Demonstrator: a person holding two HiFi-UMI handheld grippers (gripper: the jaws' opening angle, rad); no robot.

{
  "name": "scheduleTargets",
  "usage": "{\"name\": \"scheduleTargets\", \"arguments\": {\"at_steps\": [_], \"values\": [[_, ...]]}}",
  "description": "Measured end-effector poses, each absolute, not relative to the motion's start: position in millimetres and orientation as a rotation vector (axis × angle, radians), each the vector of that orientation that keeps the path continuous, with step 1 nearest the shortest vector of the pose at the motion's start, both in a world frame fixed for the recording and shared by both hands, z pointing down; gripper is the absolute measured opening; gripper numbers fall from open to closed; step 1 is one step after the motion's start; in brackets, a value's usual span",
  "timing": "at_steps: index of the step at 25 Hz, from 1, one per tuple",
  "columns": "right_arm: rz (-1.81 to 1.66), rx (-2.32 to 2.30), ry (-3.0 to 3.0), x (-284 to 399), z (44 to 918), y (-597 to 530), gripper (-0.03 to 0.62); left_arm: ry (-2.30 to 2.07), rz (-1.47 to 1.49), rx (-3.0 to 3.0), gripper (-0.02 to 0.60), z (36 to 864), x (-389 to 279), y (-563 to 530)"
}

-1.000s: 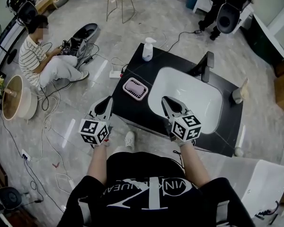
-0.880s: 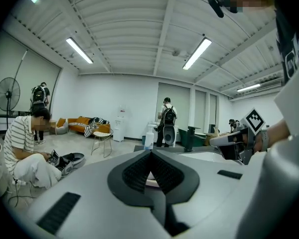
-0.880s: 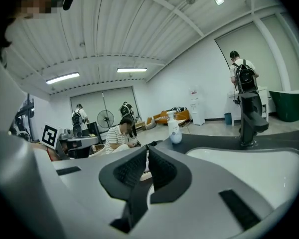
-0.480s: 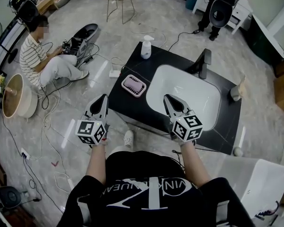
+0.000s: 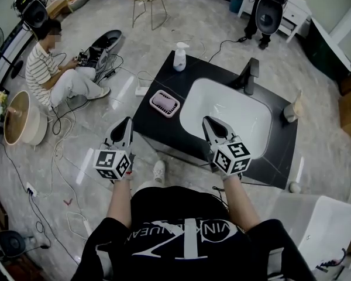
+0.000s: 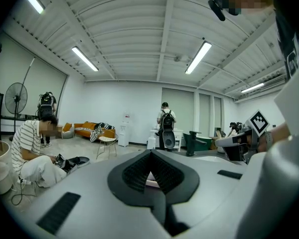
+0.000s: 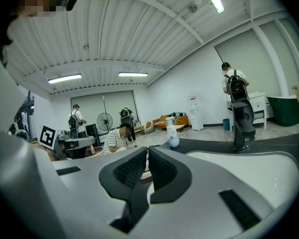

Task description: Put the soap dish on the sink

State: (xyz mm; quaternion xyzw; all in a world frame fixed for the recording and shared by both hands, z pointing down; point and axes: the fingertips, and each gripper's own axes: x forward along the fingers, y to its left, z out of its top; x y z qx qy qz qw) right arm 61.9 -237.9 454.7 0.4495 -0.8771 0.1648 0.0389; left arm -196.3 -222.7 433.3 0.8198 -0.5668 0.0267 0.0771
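Observation:
A pink soap dish (image 5: 164,103) lies on the black countertop (image 5: 158,124), left of the white basin (image 5: 228,119). A black faucet (image 5: 250,75) stands behind the basin. My left gripper (image 5: 127,124) hangs shut and empty off the counter's near-left edge, below the dish. My right gripper (image 5: 209,123) is shut and empty over the basin's near rim. In the left gripper view the jaws of the left gripper (image 6: 150,152) meet at their tips. In the right gripper view the pads of the right gripper (image 7: 147,151) stand together, with the faucet (image 7: 241,128) beyond.
A white soap dispenser (image 5: 179,57) stands at the counter's far-left corner, and a cup with a stick (image 5: 292,115) at its right end. A seated person (image 5: 50,78) and cables (image 5: 64,145) occupy the floor to the left. A white box (image 5: 327,227) lies at lower right.
Both grippers have shifted slightly, the left one a little to the left. Both stay shut and empty. The soap dish rests where it was on the counter.

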Motion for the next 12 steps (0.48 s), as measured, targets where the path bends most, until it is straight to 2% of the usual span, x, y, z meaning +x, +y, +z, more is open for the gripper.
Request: {"name": "scheduleTargets", "arguments": {"at_steps": [12], "values": [[0.525, 1.398, -2.686, 69.4, 454.0, -232.3, 0.034, -1.708, 0.091, 2.462, 0.014, 428.4, -192.7, -216.7]]}}
